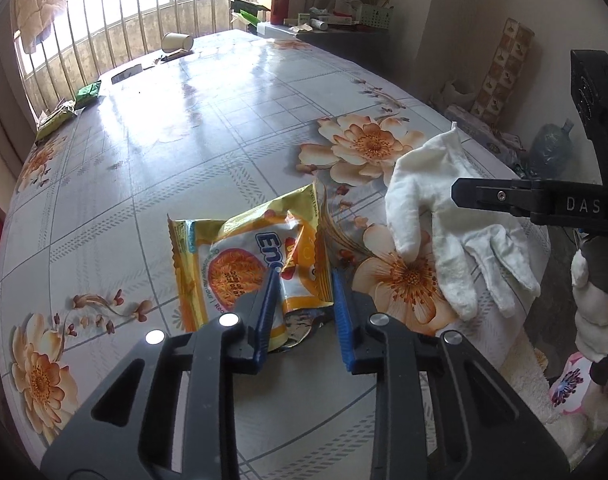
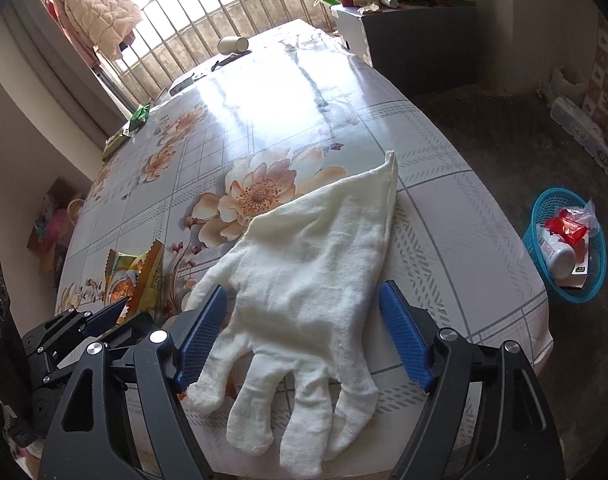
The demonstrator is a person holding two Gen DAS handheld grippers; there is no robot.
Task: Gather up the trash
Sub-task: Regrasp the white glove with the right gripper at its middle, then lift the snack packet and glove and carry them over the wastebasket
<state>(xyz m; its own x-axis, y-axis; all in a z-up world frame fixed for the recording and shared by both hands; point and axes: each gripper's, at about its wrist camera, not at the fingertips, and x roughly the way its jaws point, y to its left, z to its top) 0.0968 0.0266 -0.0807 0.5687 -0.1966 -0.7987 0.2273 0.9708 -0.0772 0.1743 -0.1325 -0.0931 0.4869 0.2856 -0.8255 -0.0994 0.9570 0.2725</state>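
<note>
A crumpled yellow snack wrapper (image 1: 240,256) lies on the flowered tablecloth (image 1: 164,168). Its lower end stands between the blue pads of my left gripper (image 1: 304,280), which press on it from both sides. To its right lies a white cloth glove (image 1: 431,216), flat, with its fingers toward the near edge. In the right wrist view my right gripper (image 2: 304,290) hangs open over the glove (image 2: 311,260), its pads wide apart on either side of the palm and not pressing it. The wrapper (image 2: 138,276) and the left gripper's tip (image 2: 104,316) show at the lower left there.
A blue basket (image 2: 563,248) holding a red packet and a white tub stands on the floor right of the table. A tipped paper cup (image 1: 178,42) and green wrappers (image 1: 88,94) lie at the far end by the window bars. A gloved hand (image 1: 591,312) grips the right tool.
</note>
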